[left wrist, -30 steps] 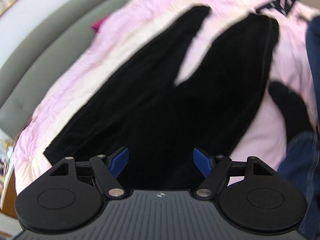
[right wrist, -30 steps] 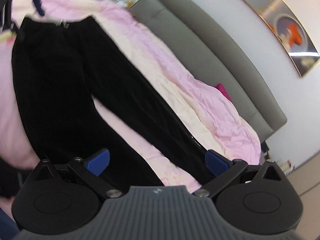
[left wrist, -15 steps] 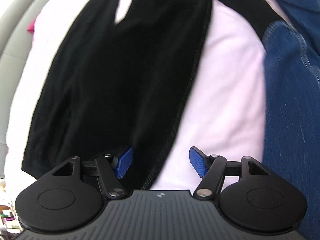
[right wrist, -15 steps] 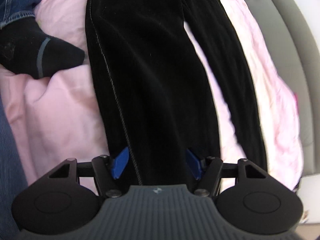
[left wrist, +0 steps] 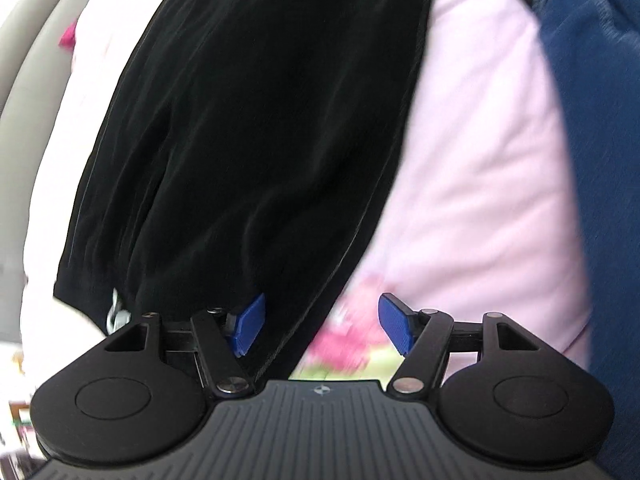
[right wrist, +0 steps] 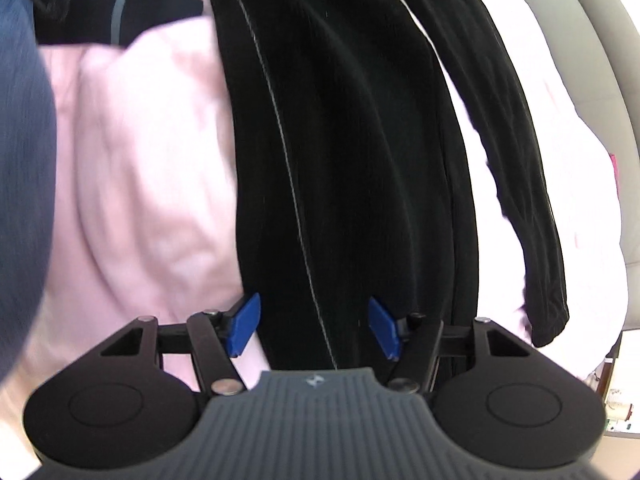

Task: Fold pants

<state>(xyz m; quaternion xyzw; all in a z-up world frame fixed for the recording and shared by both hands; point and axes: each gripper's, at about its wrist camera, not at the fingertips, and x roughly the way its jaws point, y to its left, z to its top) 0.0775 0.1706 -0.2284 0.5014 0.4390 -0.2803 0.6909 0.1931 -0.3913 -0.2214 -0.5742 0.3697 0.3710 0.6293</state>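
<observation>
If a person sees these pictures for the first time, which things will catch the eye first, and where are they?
First, the black pants lying spread on the pink bedcover, filling the middle of both views. Next, the blue pads of the open left tongs at the pants' side edge, and the open right tongs over one leg. A black sock shows top left in the right view.

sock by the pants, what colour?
Black sock with a grey stripe; right wrist view shows it best.
</observation>
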